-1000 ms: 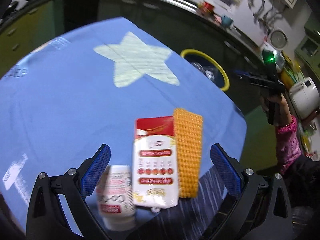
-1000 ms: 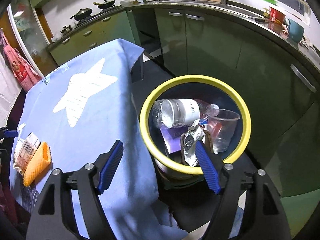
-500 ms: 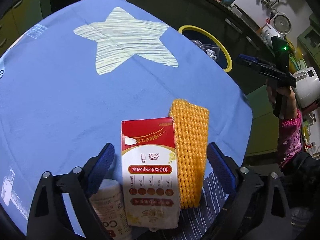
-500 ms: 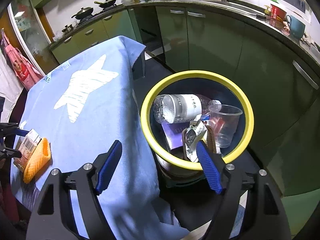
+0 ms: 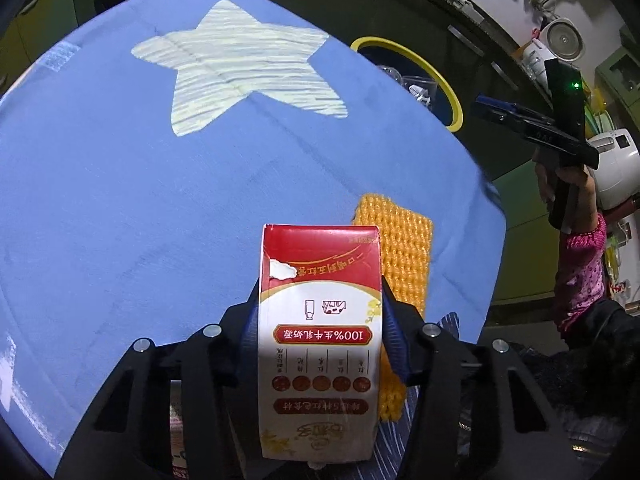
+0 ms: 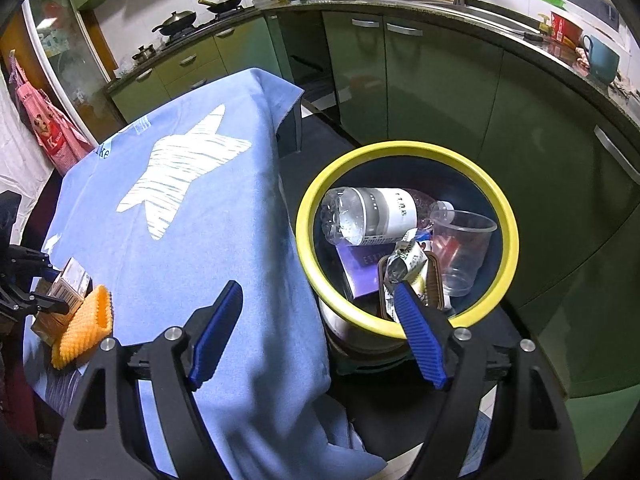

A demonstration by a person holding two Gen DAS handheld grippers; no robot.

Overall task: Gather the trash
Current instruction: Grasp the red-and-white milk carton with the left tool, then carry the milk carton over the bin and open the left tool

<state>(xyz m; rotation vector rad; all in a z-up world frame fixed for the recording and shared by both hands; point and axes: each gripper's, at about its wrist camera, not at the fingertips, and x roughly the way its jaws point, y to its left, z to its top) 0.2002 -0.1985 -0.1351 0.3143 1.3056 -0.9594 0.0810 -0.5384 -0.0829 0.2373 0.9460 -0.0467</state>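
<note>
A red and white milk carton (image 5: 320,320) lies on the blue tablecloth (image 5: 140,200) near its front edge. My left gripper (image 5: 320,292) straddles it, its jaws closing with the blue pads against the carton's two sides. An orange foam net (image 5: 400,248) lies just right of the carton, touching it. A small white bottle (image 5: 176,432) is mostly hidden under the left finger. My right gripper (image 6: 316,292) hangs open and holds nothing by the near rim of the yellow-rimmed bin (image 6: 400,148). From that side the carton (image 6: 72,280) and net (image 6: 82,328) show far left.
The bin holds a clear bottle (image 6: 372,216), a plastic cup (image 6: 460,252), a crumpled wrapper (image 6: 404,260) and a purple booklet. It stands on the floor just off the table's corner. Green cabinets (image 6: 440,80) curve behind it. A person's pink sleeve (image 5: 580,264) is at the right.
My left gripper came down and forward over the carton, and its jaws went from wide apart to tight against the carton's sides. The right gripper stayed over the bin.
</note>
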